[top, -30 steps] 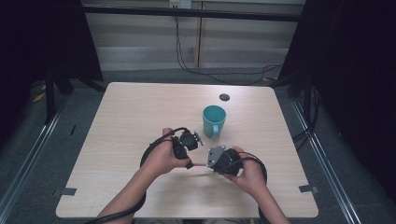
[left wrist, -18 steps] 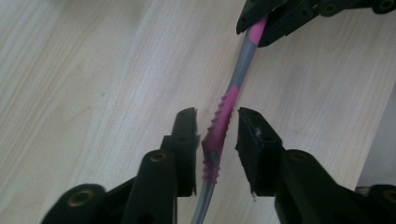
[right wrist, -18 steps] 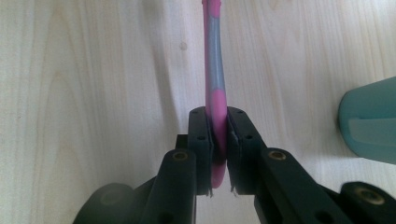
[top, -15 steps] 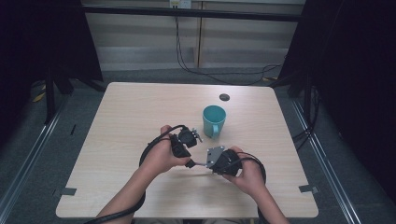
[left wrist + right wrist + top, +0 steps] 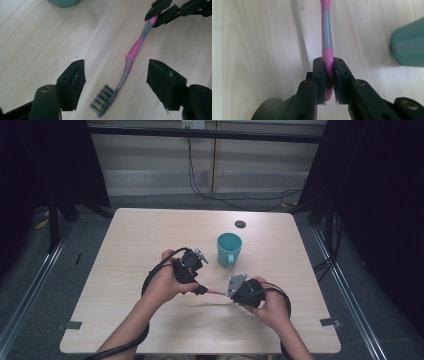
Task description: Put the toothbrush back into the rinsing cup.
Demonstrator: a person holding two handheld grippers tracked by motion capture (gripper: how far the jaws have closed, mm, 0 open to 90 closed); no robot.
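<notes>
A pale wooden worktop (image 5: 125, 270) carries a teal mug (image 5: 229, 249) near its middle and a small dark disc (image 5: 240, 224) by its far edge.

Toothbrush (image 5: 133, 53): grey handle with pink grip sections, dark bristle head. My right gripper (image 5: 329, 82) is clamped on its handle end; bristle end sits free between my left gripper's (image 5: 116, 85) spread jaws. It's above the tabletop (image 5: 150, 235), toward the near edge, about mid-width.
</notes>
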